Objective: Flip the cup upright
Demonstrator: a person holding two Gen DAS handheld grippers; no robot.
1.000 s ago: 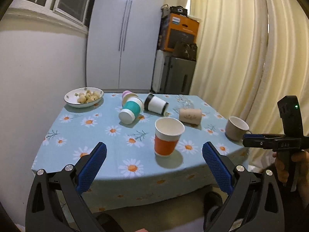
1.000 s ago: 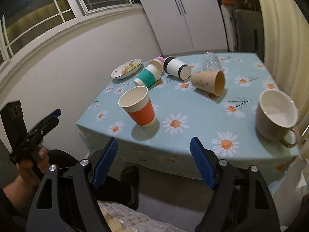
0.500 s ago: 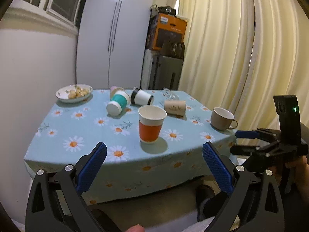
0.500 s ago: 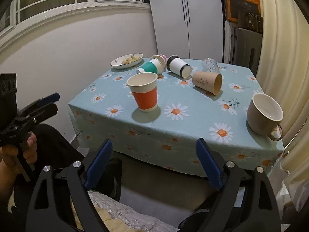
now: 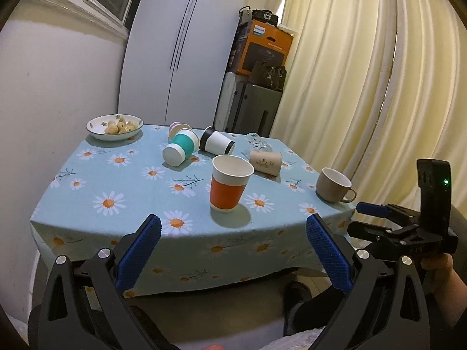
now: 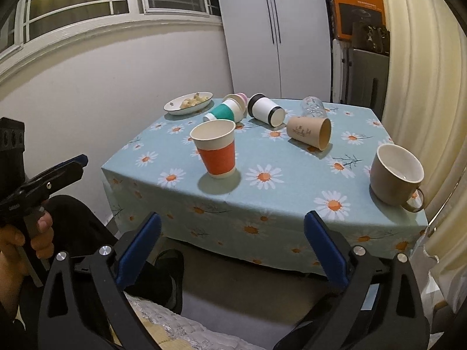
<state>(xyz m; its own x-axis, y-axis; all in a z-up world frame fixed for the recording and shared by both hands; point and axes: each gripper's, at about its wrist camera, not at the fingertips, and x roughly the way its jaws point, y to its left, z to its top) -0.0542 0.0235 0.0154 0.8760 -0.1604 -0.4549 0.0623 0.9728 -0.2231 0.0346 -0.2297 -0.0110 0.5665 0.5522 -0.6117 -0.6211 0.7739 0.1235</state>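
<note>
**Q:** Where was the cup, and how did it stand?

**A:** The orange-sleeved paper cup [image 5: 230, 185] stood upright, mouth up, near the front edge of the bench [image 5: 96, 175], which wore a blue daisy cloth. From the left wrist view it sat at about 12 o'clock, beyond the gap between the fingers.

**Q:** What were the grippers doing?

**A:** The left gripper [image 5: 233, 250] was spread wide with nothing between its blue pads, held short of the bench edge. The right gripper [image 6: 232, 248] was equally wide apart and empty, with the same cup [image 6: 216, 151] at roughly 12 o'clock, well apart from it.

**Q:** What else was on the bench?

**A:** Behind the cup lay a teal cup [image 5: 180, 149], a white cup with black bands [image 5: 217, 144] and a tan paper cup [image 5: 266, 161], all on their sides. A beige mug [image 5: 334, 184] stood upright at 2 o'clock near the right edge. A white bowl [image 5: 115, 127] holding small pale pieces of food sat at the far left corner, about 10 o'clock.
</note>
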